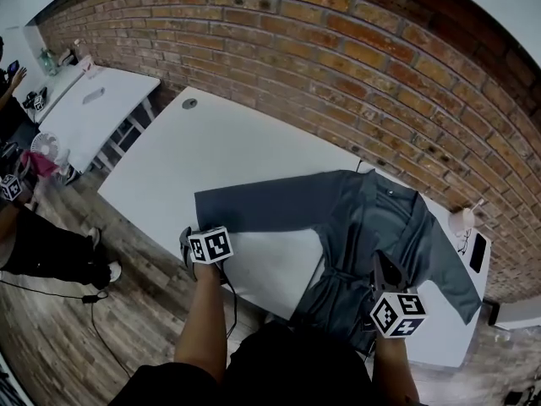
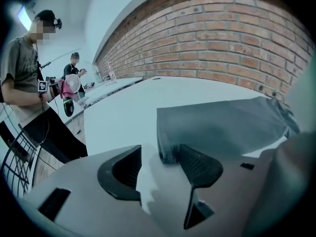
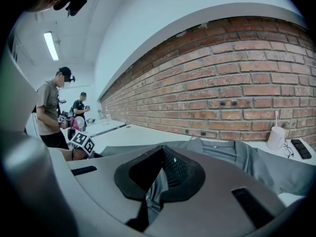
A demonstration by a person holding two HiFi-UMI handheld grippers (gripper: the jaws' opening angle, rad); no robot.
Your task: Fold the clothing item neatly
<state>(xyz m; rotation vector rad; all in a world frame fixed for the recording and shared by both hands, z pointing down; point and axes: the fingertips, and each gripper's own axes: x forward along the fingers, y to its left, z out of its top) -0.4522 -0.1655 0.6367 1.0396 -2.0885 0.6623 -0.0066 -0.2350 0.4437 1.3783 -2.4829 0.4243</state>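
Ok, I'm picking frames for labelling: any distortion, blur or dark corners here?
Head view: fisheye bows the brick wall, garment sharp, light even. Left gripper view: black corners, bluish cast, one mosaic patch top left. Right gripper view: black corners, ceiling lamp blown out.

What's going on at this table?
A person is folding a grey garment spread on a white table, a tool in each hand. The right tool is shut on the garment's lower part. The left tool is open at the cuff of the outstretched sleeve, not gripping it.
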